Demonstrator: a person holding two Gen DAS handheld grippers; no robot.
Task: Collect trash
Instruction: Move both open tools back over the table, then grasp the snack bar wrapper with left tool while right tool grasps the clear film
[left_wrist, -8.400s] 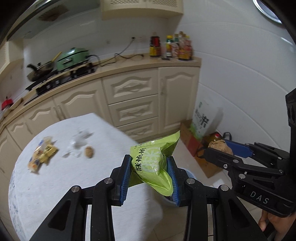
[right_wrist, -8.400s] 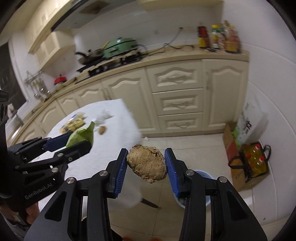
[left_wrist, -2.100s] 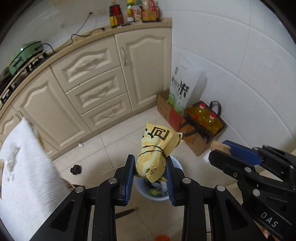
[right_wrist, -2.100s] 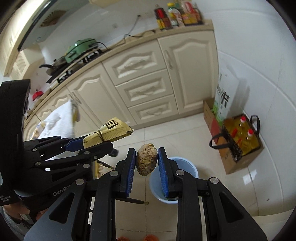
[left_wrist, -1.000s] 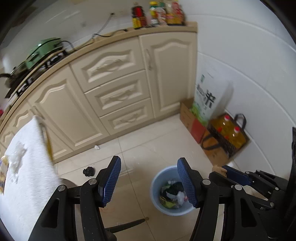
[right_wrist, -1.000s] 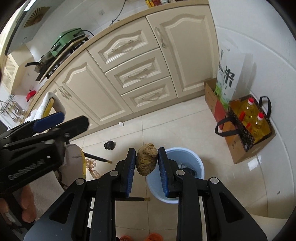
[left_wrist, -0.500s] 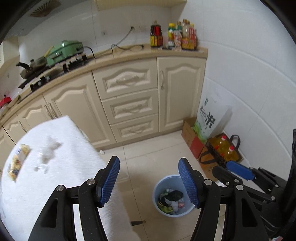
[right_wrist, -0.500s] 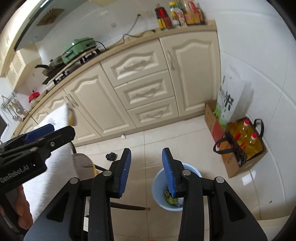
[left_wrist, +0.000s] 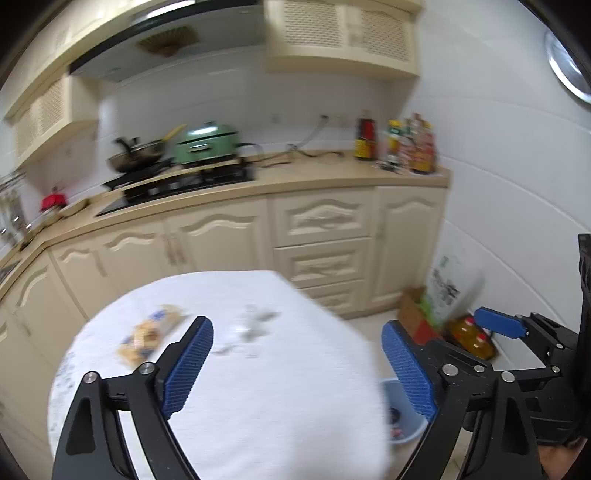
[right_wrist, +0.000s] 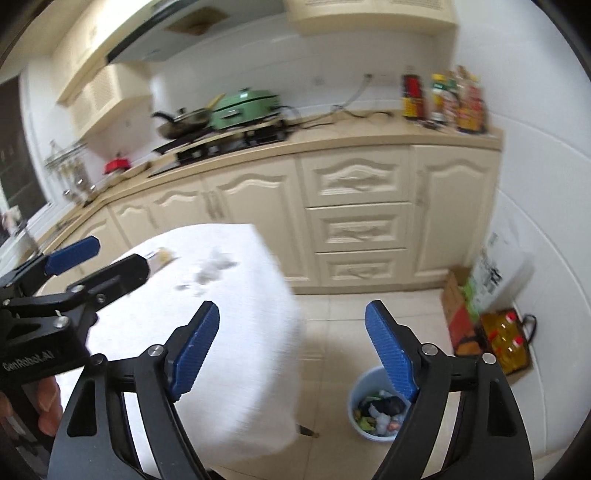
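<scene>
- Left hand-held gripper (left_wrist: 297, 363): blue-padded jaws spread wide, nothing between them. It points over the round bench with the white cloth (left_wrist: 258, 406).
- Right hand-held gripper (right_wrist: 291, 354): also wide open and empty, half over the bench edge, half over the tiled floor (right_wrist: 332, 332).
- Yellow snack packet (left_wrist: 147, 334) lies on the bench ahead and left of the left hand-held gripper, just beyond its left fingertip. Motion-blurred; print unreadable.
- In the right wrist view the same packet is mostly hidden behind the left hand-held gripper's finger; only a corner shows.
- Crumpled clear wrapper scraps (left_wrist: 251, 326) lie on the bench ahead, between the left hand-held gripper's fingers in view. Too smeared to count the pieces.
- Light-blue plastic trash bin (right_wrist: 373, 406) stands on the floor below the right hand-held gripper's right finger, which covers part of the rim. Mixed trash inside; items indistinct.
- In the left wrist view the bin is cut off by the bench edge and the right finger.
- White printed sack (right_wrist: 495, 269) and a box of yellow oil bottles (right_wrist: 508, 347) sit by the wall to the right, blurred.
</scene>
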